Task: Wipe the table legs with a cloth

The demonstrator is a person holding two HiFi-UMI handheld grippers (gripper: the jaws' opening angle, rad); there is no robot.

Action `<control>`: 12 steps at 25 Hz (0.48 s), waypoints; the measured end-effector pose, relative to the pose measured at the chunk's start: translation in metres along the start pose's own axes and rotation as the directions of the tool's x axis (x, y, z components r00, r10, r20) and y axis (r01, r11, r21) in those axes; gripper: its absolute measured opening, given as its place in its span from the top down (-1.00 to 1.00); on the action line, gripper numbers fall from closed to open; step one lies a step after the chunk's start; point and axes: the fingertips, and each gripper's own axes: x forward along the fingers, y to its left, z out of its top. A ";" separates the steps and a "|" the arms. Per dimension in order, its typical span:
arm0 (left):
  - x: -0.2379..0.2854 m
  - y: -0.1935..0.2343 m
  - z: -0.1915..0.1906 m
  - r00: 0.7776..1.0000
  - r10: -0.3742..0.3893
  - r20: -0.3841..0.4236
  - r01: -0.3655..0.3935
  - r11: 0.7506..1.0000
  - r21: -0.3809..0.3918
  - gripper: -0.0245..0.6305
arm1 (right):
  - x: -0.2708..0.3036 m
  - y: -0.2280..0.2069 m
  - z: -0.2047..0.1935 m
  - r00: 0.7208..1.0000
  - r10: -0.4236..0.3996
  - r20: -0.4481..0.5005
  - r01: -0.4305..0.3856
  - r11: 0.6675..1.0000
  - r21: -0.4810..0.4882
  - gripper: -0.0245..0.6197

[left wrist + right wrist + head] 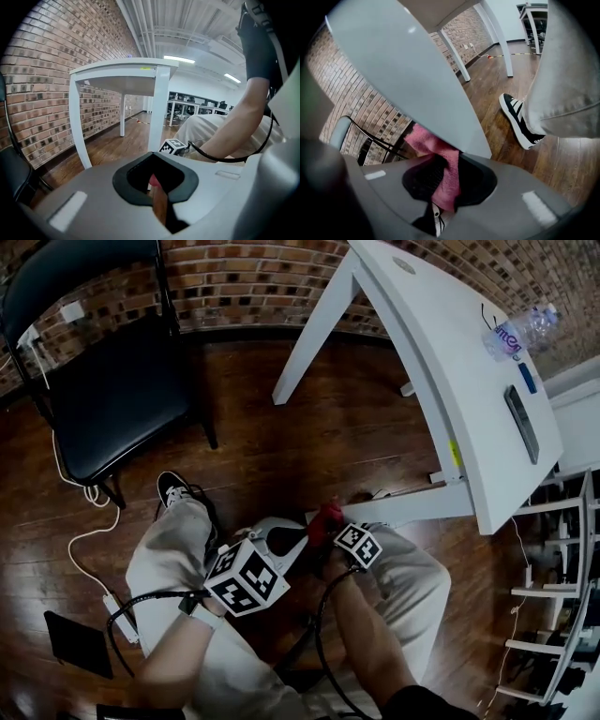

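The white table [441, 352] stands at the upper right of the head view, its near leg [412, 507] running low across the floor toward my knees. My right gripper [330, 529] is shut on a pink cloth [327, 517] that presses against this leg. In the right gripper view the cloth [440, 164] bunches between the jaws, right under the broad white leg [417, 79]. My left gripper [295, 540] sits just left of it over my lap. In its own view the left gripper [157, 187] has its jaws together and holds nothing, with another table leg [158, 108] ahead.
A black folding chair [103, 381] stands at the upper left against the brick wall. A white cable and power strip [122, 620] lie on the wood floor, with a flat black object [77, 643] nearby. A bottle [520, 332] lies on the tabletop. White shelving [562, 596] fills the right edge.
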 end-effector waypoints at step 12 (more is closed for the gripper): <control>0.000 -0.012 0.002 1.000 -0.025 -0.015 0.025 0.998 0.056 0.93 | -0.052 0.029 0.022 0.999 0.036 -0.008 -0.037 0.995 -0.092 0.76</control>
